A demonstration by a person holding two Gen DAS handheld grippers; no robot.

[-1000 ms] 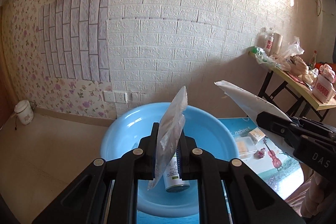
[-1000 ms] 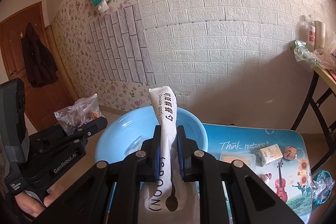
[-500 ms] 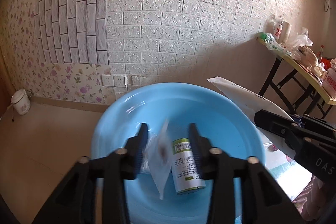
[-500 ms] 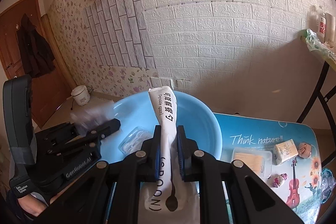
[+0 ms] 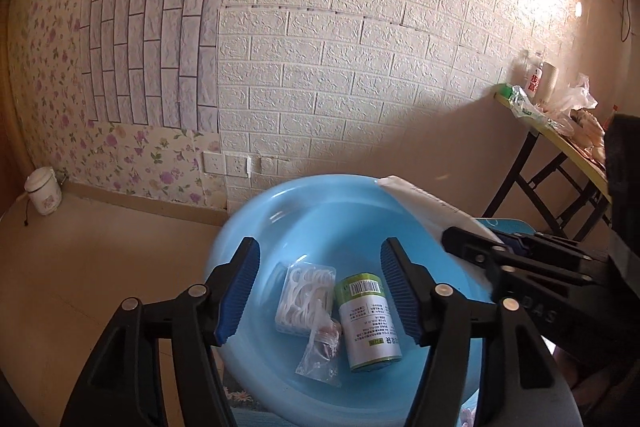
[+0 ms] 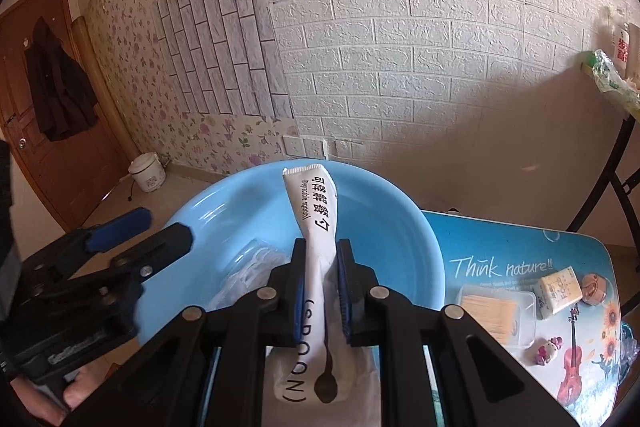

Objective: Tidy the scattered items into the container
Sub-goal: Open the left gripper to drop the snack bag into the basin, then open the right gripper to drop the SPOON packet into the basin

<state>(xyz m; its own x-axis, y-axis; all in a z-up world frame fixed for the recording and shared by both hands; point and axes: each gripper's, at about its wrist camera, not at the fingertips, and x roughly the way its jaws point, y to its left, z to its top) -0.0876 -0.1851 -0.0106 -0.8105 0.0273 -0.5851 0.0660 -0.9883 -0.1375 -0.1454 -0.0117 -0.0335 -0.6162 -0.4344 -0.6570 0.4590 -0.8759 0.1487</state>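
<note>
My left gripper point(image 5: 320, 291) is open and empty above the light blue basin point(image 5: 320, 211). In the basin lie a small clear plastic bag point(image 5: 322, 351), a box of white floss picks point(image 5: 306, 293) and a green-and-white can point(image 5: 370, 319). My right gripper point(image 6: 322, 263) is shut on a white paper spoon packet point(image 6: 316, 223) and holds it over the basin's point(image 6: 384, 227) near rim. The packet point(image 5: 420, 203) also shows at the right in the left wrist view, held by the right gripper point(image 5: 472, 251). The left gripper point(image 6: 132, 231) shows open at the left in the right wrist view.
A blue printed table mat point(image 6: 520, 267) right of the basin carries a clear box of toothpicks point(image 6: 496, 315), a small carton point(image 6: 560, 291), a brown round trinket point(image 6: 594, 289) and a small pink figure point(image 6: 548, 351). A folding table point(image 5: 560, 143) stands at far right, a rice cooker point(image 5: 42, 191) on the floor.
My left gripper opened and the clear plastic bag dropped from it into the basin. The right gripper kept its hold on the spoon packet and moved nearer over the basin.
</note>
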